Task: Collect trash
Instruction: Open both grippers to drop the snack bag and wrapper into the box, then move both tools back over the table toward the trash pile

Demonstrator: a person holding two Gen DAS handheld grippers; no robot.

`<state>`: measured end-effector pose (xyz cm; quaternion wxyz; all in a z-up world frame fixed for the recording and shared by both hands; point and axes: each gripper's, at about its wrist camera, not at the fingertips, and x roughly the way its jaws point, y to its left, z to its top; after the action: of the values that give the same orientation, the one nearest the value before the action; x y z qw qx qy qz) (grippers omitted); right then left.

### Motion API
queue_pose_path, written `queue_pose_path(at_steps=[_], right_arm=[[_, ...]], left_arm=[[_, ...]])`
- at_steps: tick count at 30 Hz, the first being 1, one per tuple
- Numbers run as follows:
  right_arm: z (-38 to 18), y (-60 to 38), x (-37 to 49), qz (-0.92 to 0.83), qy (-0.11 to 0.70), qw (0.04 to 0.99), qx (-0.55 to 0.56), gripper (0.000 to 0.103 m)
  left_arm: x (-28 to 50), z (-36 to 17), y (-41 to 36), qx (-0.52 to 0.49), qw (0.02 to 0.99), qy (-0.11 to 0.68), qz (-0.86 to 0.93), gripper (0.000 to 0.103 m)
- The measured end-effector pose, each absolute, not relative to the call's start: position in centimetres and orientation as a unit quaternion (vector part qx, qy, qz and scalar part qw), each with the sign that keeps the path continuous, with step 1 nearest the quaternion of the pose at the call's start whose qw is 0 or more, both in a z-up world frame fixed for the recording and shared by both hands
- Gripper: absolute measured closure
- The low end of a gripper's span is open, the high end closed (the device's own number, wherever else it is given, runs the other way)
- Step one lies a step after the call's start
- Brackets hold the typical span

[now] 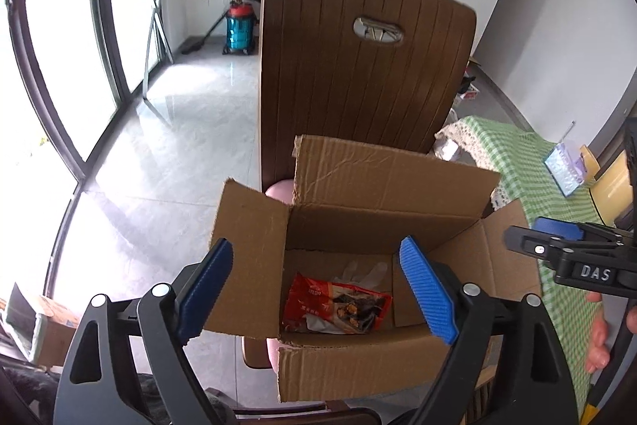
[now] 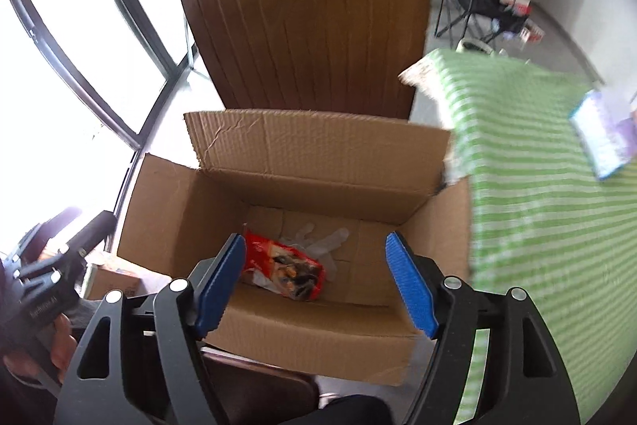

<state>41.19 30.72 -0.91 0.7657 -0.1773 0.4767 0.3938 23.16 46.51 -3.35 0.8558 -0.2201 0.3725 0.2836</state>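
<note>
An open cardboard box (image 1: 254, 265) stands on a chair seat; it also shows in the right wrist view (image 2: 302, 341). Inside lie a red snack wrapper (image 1: 338, 309) and a clear plastic glove (image 1: 364, 271), both also in the right wrist view: the wrapper (image 2: 284, 267) and the glove (image 2: 322, 239). My left gripper (image 1: 316, 293) is open and empty above the box's near side. My right gripper (image 2: 316, 285) is open and empty above the box. The right gripper also shows at the right edge of the left wrist view (image 1: 565, 245).
A brown chair back (image 1: 358, 58) rises behind the box. A table with a green checked cloth (image 2: 549, 206) stands to the right, with a tissue pack (image 2: 605, 134) on it. A vacuum cleaner (image 1: 240, 26) stands by the far wall. Glass doors are at the left.
</note>
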Motion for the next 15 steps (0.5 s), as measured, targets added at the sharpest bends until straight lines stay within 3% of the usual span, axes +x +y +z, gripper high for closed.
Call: queue_pose_path(at_steps=[9,15], right_arm=[[6.5,18.8,40.1,0.354,0.361,0.854,-0.123,0.027],[10.8,9.1,37.0,0.288,0.264,0.914,-0.109,0.017]], left_arm=[[22.1,4.2,39.3,-0.124,0.908,0.268,0.297,0.007],[21.2,8.8,31.2,-0.061,0.945,0.186,0.262,0.007]])
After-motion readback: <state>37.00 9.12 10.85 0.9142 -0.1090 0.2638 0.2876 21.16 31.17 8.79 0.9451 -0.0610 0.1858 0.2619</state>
